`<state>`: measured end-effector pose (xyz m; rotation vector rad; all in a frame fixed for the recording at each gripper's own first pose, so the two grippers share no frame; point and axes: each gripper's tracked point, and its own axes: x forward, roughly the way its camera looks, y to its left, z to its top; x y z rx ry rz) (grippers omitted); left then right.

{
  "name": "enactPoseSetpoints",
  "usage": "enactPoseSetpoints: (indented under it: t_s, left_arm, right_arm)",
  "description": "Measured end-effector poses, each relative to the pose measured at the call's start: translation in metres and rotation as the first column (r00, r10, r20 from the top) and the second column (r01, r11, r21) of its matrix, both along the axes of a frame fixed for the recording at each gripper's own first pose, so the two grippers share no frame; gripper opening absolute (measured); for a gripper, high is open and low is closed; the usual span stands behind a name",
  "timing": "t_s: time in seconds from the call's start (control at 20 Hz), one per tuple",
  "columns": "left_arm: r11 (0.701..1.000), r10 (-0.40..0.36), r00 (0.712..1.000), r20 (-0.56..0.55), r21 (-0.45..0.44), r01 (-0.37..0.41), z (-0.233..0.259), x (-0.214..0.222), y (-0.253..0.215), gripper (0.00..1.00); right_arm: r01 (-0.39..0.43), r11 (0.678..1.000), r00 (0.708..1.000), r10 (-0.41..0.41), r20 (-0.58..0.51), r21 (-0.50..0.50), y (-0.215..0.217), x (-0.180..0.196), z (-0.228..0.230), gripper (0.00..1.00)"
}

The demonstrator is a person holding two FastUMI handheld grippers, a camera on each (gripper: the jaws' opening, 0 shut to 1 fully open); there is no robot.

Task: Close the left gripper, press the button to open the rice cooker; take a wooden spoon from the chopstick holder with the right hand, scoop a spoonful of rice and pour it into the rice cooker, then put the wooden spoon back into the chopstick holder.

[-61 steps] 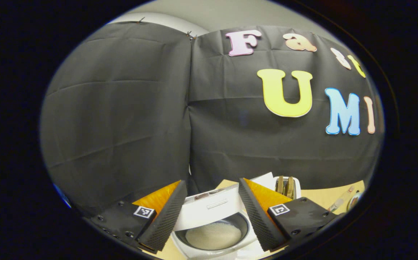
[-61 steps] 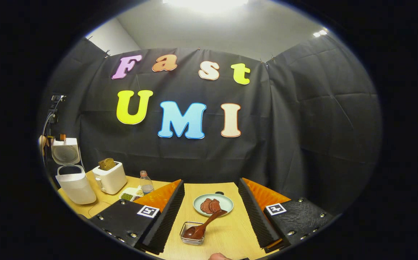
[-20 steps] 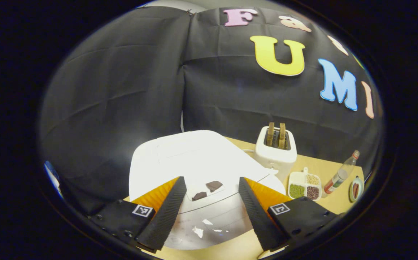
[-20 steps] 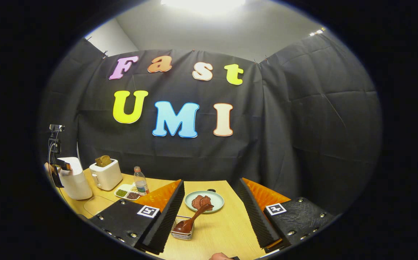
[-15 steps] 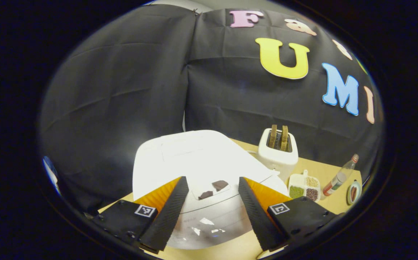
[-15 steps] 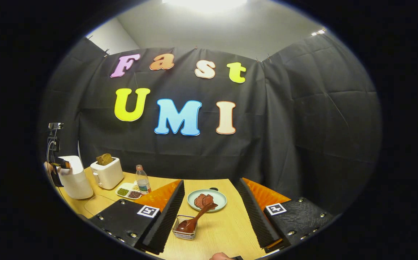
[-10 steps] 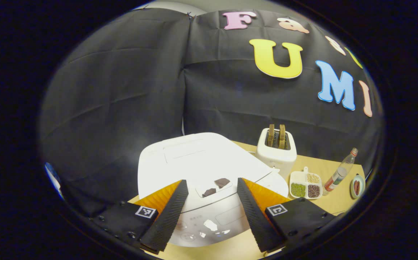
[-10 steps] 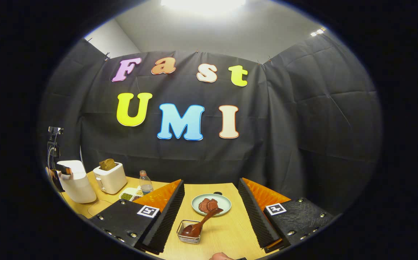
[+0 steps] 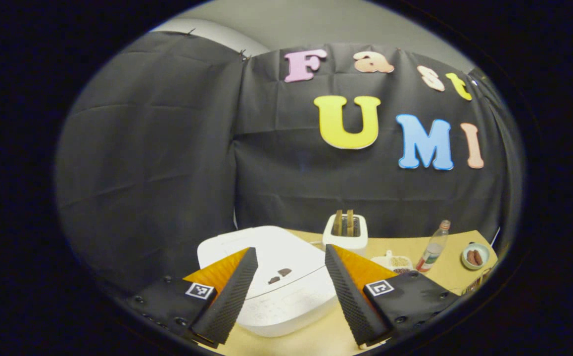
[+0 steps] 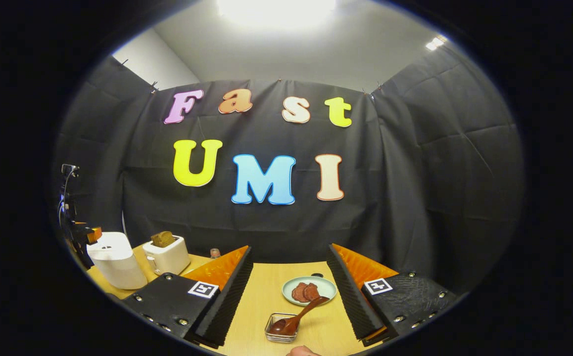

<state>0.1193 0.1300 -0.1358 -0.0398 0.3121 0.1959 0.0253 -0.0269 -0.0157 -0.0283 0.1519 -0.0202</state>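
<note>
Behind the wooden table point(image 10: 266, 291), the rice cooker point(image 9: 276, 277) lid had closed since earlier; left gripper point(image 9: 286, 291) and right gripper point(image 10: 289, 296) stood apart, task apparently finished.

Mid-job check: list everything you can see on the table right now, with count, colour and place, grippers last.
White rice cooker: 1, white, lid shut, table's left end, ahead of the left hand-held gripper.
White toaster: 1, white, two brown bread slices in its slots, behind the cooker.
Clear bottle: 1, red cap, right of the toaster.
Divided white dish: 1, holds grains, between toaster and bottle.
Pale green plate: 1, brown slices on it, mid-table.
Wire chopstick holder: 1, metal, in front of the plate.
Brown wooden spoon: 1, bowl in the holder, handle leaning toward the plate.
Wooden table: 1, light.
Left hand-held gripper: open.
Right hand-held gripper: open, empty.
</note>
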Motion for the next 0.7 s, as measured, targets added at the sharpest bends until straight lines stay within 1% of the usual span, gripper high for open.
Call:
enactPoseSetpoints:
  t_s: [0.05,0.1,0.15,0.2,0.4,0.5,0.55,0.6,0.65,0.7]
  left_arm:
    - [1.0,-0.022,0.999,0.034,0.002,0.022,0.015,-0.004,-0.007,0.91]
    - [0.999,-0.042,0.997,0.062,-0.002,0.043,0.029,-0.012,-0.015,0.95]
    - [0.998,-0.059,0.994,0.092,-0.009,0.06,0.04,-0.019,-0.022,0.91]
    - [0.997,-0.073,0.99,0.118,-0.007,0.075,0.054,-0.025,-0.029,0.95]
    - [0.995,-0.097,0.975,0.202,0.028,0.093,0.09,-0.051,-0.04,0.95]
    - [0.994,-0.106,0.966,0.235,0.038,0.099,0.104,-0.063,-0.046,0.95]
    - [0.994,-0.107,0.963,0.248,0.044,0.099,0.108,-0.07,-0.048,0.91]
    - [0.994,-0.11,0.96,0.257,0.047,0.102,0.11,-0.074,-0.052,0.95]
    - [0.993,-0.121,0.957,0.263,0.05,0.111,0.11,-0.078,-0.054,0.9]
    - [0.992,-0.126,0.956,0.265,0.054,0.116,0.11,-0.082,-0.056,0.95]
  right_arm:
    - [-0.01,1.0,1.0,0.01,0.004,0.007,0.006,0.002,0.0,0.92]
    - [-0.023,1.0,1.0,0.023,0.009,0.013,0.012,0.003,0.003,0.91]
    - [-0.034,0.999,0.999,0.034,0.016,0.015,0.017,0.005,0.005,0.91]
    - [-0.044,0.999,0.999,0.043,0.024,0.015,0.022,0.006,0.007,0.91]
    - [-0.066,0.998,0.996,0.065,0.06,0.019,0.041,0.005,0.016,0.92]
    - [-0.072,0.997,0.995,0.07,0.074,0.032,0.054,-0.001,0.014,0.92]
    - [-0.075,0.996,0.994,0.072,0.08,0.041,0.057,-0.003,0.015,0.92]
    - [-0.078,0.996,0.994,0.075,0.081,0.04,0.062,-0.002,0.015,0.92]
    - [-0.071,0.997,0.994,0.068,0.085,0.026,0.058,0.004,0.02,0.91]
    - [-0.067,0.998,0.994,0.066,0.09,0.006,0.058,0.004,0.02,0.92]
